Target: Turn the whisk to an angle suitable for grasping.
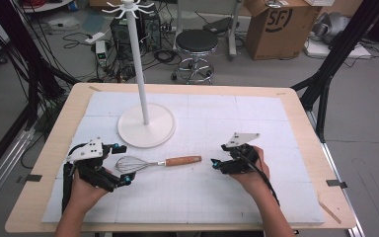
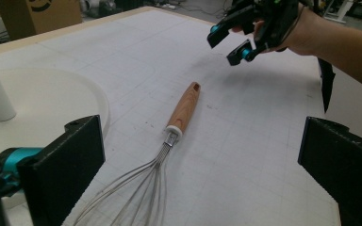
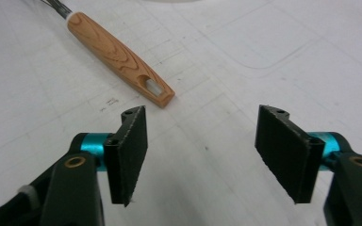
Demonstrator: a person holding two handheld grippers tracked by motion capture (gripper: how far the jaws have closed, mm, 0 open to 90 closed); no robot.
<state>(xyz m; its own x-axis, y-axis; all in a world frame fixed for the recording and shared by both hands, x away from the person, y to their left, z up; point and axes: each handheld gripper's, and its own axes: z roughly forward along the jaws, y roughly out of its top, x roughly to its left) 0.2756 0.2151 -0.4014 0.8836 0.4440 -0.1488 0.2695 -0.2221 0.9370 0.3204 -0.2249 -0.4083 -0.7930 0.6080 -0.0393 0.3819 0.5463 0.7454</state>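
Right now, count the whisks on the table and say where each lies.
1. The whisk lies flat on the white mat, in front of the white stand's round base, its wire end by the left gripper, its wooden handle pointing toward the right gripper.

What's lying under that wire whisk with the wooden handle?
The wire whisk with the wooden handle lies flat on the white gridded mat that covers the light wooden table. Nothing else shows beneath it. The mat hides the tabletop directly below.
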